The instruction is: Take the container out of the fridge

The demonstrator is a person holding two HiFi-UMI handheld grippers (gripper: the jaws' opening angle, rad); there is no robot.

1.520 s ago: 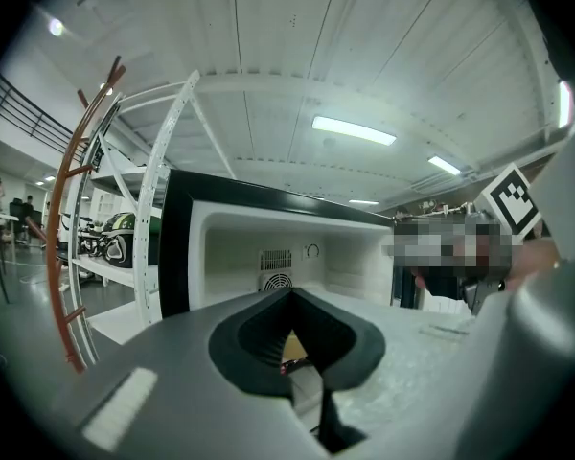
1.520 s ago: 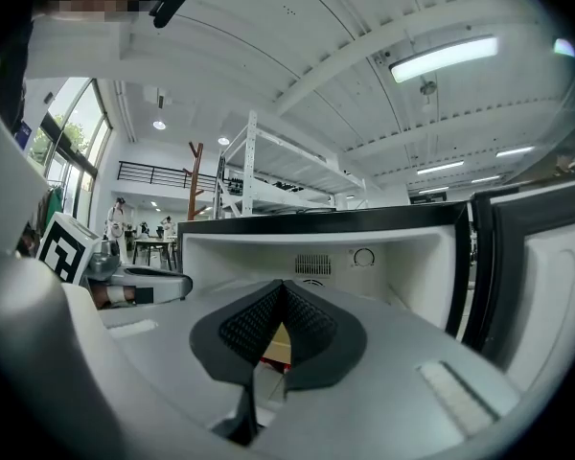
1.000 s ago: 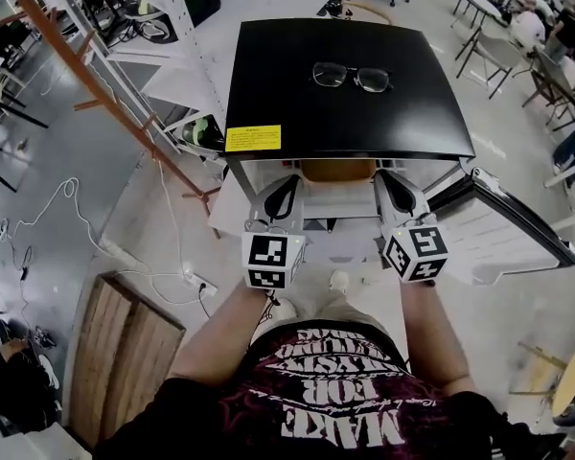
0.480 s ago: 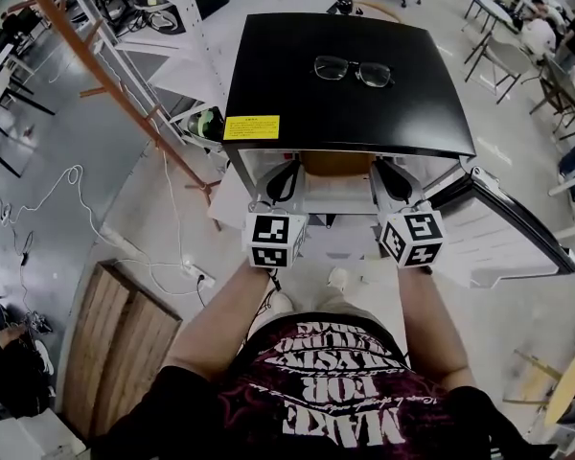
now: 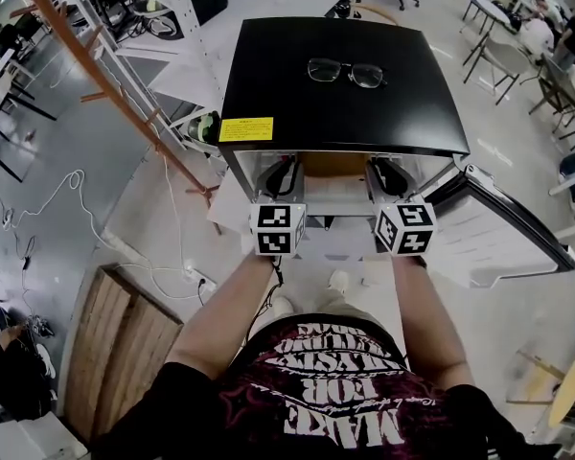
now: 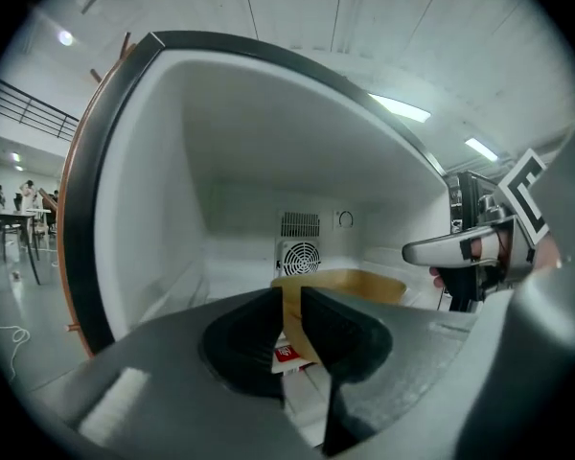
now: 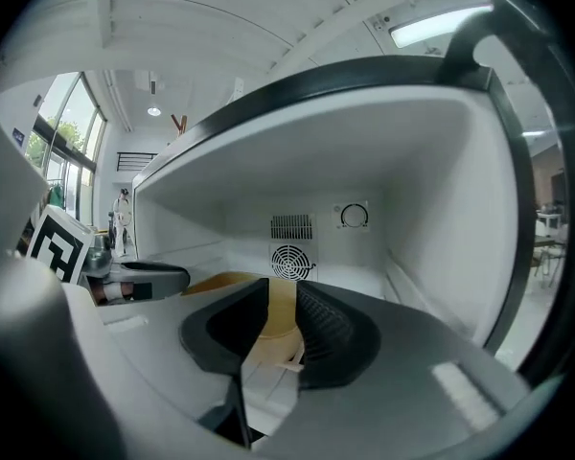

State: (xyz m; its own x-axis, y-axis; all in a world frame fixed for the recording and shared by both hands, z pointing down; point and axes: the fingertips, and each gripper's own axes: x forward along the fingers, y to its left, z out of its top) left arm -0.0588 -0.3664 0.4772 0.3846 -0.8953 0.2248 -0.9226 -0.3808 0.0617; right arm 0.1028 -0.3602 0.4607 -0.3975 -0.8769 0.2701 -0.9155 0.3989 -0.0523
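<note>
Both your left gripper [image 6: 292,305] and right gripper [image 7: 280,300] are in the open fridge [image 5: 268,65], jaws pinched almost closed on opposite rims of the container [image 5: 335,166], which sits inside. Grab looks done; pulling it out is what's left.

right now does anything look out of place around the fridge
Only the glasses: they lie on the black top of the fridge, an odd spot for them. Nothing looks spilled or damaged, and the container sits upright inside.
</note>
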